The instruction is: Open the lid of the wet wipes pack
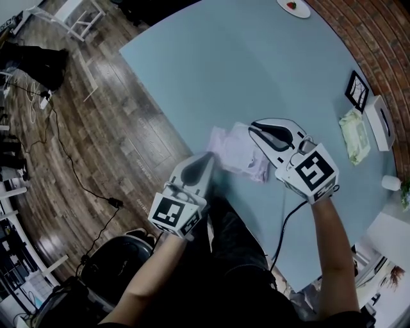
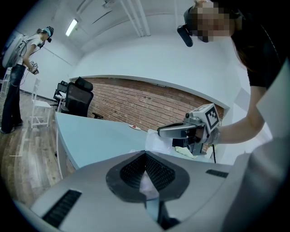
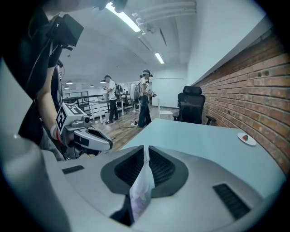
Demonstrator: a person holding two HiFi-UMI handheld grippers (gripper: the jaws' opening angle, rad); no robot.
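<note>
A pale lilac wet wipes pack point(image 1: 238, 152) lies near the front edge of the light blue table point(image 1: 256, 64). My left gripper point(image 1: 210, 155) is at the pack's left end, shut, with pale wrapper point(image 2: 147, 185) pinched between its pads. At the pack's right side my right gripper point(image 1: 251, 127) is also shut, and a thin fold of the pack's film point(image 3: 143, 183) sticks up between its pads. In the left gripper view the right gripper point(image 2: 159, 132) hovers over the pack point(image 2: 155, 143). The lid itself is hidden under the grippers.
A green wipes pack point(image 1: 354, 134), a white box point(image 1: 382, 122) and a black frame point(image 1: 356, 90) lie at the table's right by the brick wall. A plate with a strawberry point(image 1: 293, 6) sits at the far edge. An office chair point(image 3: 192, 108) and people point(image 3: 145, 97) stand beyond.
</note>
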